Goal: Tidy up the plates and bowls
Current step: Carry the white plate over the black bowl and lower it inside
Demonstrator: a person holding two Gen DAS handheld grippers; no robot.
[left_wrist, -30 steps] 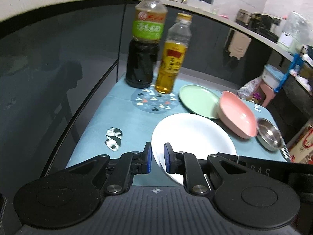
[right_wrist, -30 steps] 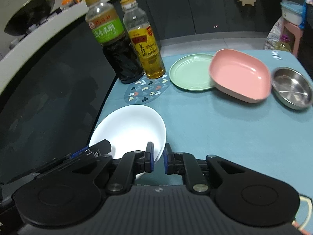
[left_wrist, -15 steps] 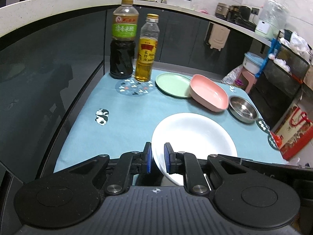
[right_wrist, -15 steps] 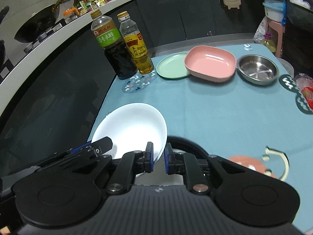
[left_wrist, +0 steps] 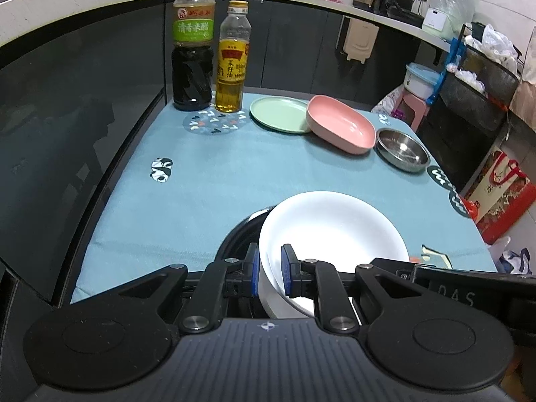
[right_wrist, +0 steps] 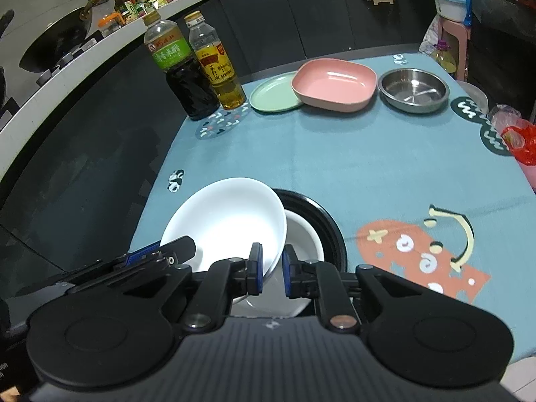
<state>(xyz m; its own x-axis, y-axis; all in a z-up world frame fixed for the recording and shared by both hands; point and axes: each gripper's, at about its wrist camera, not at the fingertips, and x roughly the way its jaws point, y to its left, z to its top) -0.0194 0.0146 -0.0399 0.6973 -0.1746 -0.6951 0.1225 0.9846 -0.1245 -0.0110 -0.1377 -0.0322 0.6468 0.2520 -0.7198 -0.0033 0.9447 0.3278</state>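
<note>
White plate (left_wrist: 331, 224), tilted, rim clamped by left gripper (left_wrist: 270, 269) at 7 o'clock, right gripper (right_wrist: 271, 266) at 5 o'clock; round, no long axis.

Colours on a teal-blue tablecloth (left_wrist: 234, 181) in a dim kitchen.

A plain white plate (left_wrist: 331, 231) sits over a black round dish (right_wrist: 321, 214) with a white one (right_wrist: 301, 238) nested inside, near the cloth's front edge. Along the far edge — a pale green plate (left_wrist: 278, 114), a pink bowl (left_wrist: 341, 124), a silver steel bowl (left_wrist: 402, 150). At the far left corner stand a dark-liquid bottle with a green label (left_wrist: 192, 43) and a golden oil bottle with a yellow label (left_wrist: 232, 57). The cloth carries printed patches — an orange cartoon shape (right_wrist: 422, 258) and a navy circle of small flecks (left_wrist: 214, 122). The gripper pads are blue (left_wrist: 254, 271).
</note>
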